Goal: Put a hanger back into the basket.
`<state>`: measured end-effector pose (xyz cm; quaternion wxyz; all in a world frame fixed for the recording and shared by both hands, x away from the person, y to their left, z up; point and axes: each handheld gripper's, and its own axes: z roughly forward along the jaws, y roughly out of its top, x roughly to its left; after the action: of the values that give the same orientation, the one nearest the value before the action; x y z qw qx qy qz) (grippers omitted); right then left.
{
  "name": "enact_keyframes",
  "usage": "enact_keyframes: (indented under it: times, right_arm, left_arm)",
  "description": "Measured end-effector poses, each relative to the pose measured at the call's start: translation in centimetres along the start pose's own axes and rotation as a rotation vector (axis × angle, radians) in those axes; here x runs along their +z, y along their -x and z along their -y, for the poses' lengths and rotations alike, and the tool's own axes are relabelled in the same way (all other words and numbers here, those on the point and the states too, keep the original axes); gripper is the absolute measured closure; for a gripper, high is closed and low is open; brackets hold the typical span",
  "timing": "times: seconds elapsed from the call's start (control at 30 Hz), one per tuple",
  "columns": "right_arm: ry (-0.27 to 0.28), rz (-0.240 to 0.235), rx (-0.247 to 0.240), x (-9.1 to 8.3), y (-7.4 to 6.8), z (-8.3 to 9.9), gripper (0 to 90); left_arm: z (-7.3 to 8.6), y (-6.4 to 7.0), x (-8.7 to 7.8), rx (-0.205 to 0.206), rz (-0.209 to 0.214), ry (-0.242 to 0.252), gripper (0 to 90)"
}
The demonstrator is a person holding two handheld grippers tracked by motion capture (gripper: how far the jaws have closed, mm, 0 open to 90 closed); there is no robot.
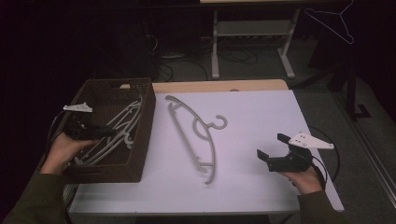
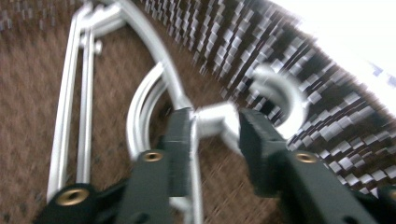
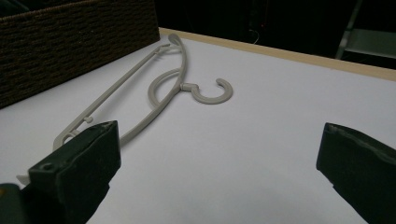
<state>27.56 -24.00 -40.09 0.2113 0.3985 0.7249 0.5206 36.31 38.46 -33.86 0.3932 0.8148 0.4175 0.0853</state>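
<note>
High view looks down the table [image 1: 261,112]; gripper views sit close, sharing basket [image 1: 144,100] and hanger [image 1: 196,135]

Left gripper [image 1: 100,132]: inside the basket [image 1: 144,135], fingers [image 2: 180,140] partly closed, one each side of a hanger neck.
Right gripper [image 1: 273,149]: right of basket, well apart, fingers spread wide, nothing between.

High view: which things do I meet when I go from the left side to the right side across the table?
Left gripper, reaching into the brown basket over the grey hangers inside it → single hanger flat on the white table → right gripper, jaws open.
</note>
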Motion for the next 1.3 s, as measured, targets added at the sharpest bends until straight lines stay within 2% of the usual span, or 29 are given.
enact_keyframes:
  times: [0.13, 0.47, 0.63, 0.73, 0.83, 1.0, 1.3]
  right_arm:
    - [-0.002, -0.003, -0.002, 0.1, -0.1, 0.0, 0.0]
    - [0.003, -0.007, -0.001, 0.0, -0.2, -0.1, 0.0]
    - [0.004, -0.007, -0.005, 0.0, -0.2, -0.1, 0.0]
    - [0.004, -0.008, -0.003, 0.0, -0.2, -0.1, 0.0]
    - [0.003, -0.01, -0.005, 0.0, -0.2, -0.1, 0.0]
    - [0.001, -0.014, -0.007, 0.1, -0.2, -0.1, 0.0]
    - [-0.006, -0.019, -0.008, 0.2, -0.3, -0.2, 0.0]
  left_arm:
    - [-0.8, 1.2, -0.4, 0.005, 0.024, 0.075, 51.1]
    - [-3.3, 5.4, 0.1, 0.05, 0.049, 0.169, 29.7]
    - [-4.5, 8.0, 1.2, 0.086, 0.055, 0.18, 18.1]
    - [-5.0, 9.4, 2.0, 0.094, 0.069, 0.191, 13.9]
    - [-5.4, 10.7, 2.9, 0.102, 0.078, 0.196, 11.6]
    - [-5.5, 12.7, 4.9, 0.122, 0.088, 0.172, 7.1]
    - [-5.5, 15.9, 8.4, 0.146, 0.137, 0.161, 6.2]
